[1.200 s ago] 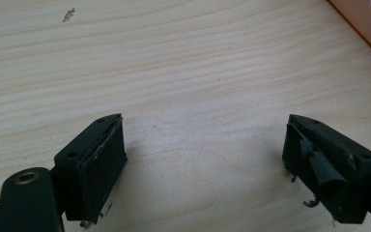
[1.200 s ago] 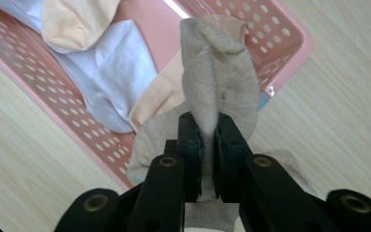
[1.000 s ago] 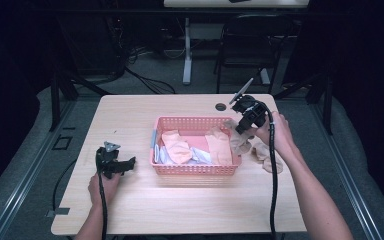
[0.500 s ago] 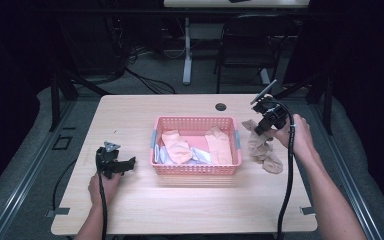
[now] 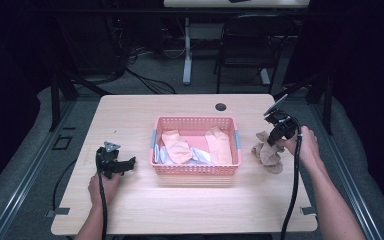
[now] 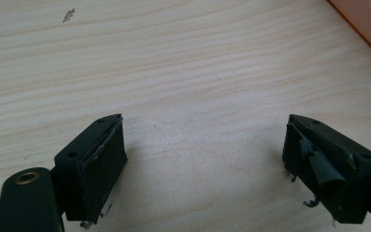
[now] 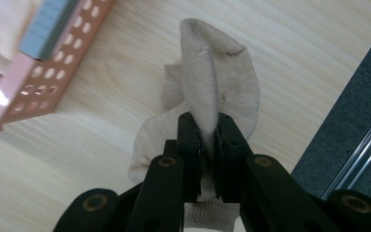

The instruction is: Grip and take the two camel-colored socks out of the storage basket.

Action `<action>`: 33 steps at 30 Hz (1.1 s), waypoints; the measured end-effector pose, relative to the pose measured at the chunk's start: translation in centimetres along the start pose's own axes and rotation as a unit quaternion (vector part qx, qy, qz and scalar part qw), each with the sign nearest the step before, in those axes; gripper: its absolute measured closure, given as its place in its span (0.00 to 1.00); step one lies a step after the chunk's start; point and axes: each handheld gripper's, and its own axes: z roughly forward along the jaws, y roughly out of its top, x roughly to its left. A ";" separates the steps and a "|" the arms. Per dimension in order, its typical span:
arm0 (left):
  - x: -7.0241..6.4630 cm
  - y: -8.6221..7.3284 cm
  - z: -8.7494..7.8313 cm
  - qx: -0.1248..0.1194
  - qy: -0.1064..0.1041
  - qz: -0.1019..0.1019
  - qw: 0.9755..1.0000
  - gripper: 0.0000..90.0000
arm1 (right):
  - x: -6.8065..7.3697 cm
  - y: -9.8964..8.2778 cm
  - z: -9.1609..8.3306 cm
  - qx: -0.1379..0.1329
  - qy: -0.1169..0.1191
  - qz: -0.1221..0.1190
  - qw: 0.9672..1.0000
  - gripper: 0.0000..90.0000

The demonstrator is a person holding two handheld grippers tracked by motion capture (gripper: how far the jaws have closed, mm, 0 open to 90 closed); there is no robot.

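Observation:
A pink perforated basket [image 5: 195,168] stands mid-table and holds a few pieces of cloth: peach [image 5: 176,146], white [image 5: 198,156] and tan [image 5: 220,144]. Right of the basket, my right gripper [image 5: 275,139] is shut on a beige sock [image 7: 217,87], lifted just above the wood; another beige sock [image 5: 271,161] lies under it. The basket's corner [image 7: 53,72] appears at the upper left of the right gripper view. At the table's left my left gripper [image 5: 126,164] rests low over bare wood, open, its jaws wide apart with nothing between them [image 6: 204,159].
A round cable hole [image 5: 220,106] sits at the table's far edge. The table's right edge and grey floor [image 7: 352,106] lie close beside the sock. A black chair [image 5: 252,45] and desk legs stand beyond the table.
My right gripper has carried the beige sock from the basket's right end out over the table to the right of it. The left gripper has stayed put.

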 end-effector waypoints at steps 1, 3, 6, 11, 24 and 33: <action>0.0 0.0 0.0 0.000 0.000 0.000 1.000 0.17 | -0.3 -0.1 0.9 -0.002 0.000 0.008 1.000 0.92; 0.0 0.0 0.0 0.000 0.000 0.000 1.000 0.17 | -0.6 -0.2 1.6 0.002 0.000 0.013 1.000 0.91; 0.0 0.0 0.0 0.000 0.000 0.000 1.000 0.17 | -1.0 -0.3 2.7 0.006 0.007 0.016 1.000 0.89; 0.0 0.0 0.0 0.000 0.000 0.000 1.000 0.17 | -1.5 -0.5 3.2 -0.002 0.010 0.025 1.000 0.66; 0.0 0.0 0.0 0.000 0.000 0.000 1.000 0.17 | -1.1 -3.5 0.3 -0.067 0.032 0.027 0.997 0.14; 0.0 0.0 0.0 0.000 0.000 0.000 1.000 0.17 | 0.2 -8.6 0.6 -0.087 0.011 0.012 0.996 0.05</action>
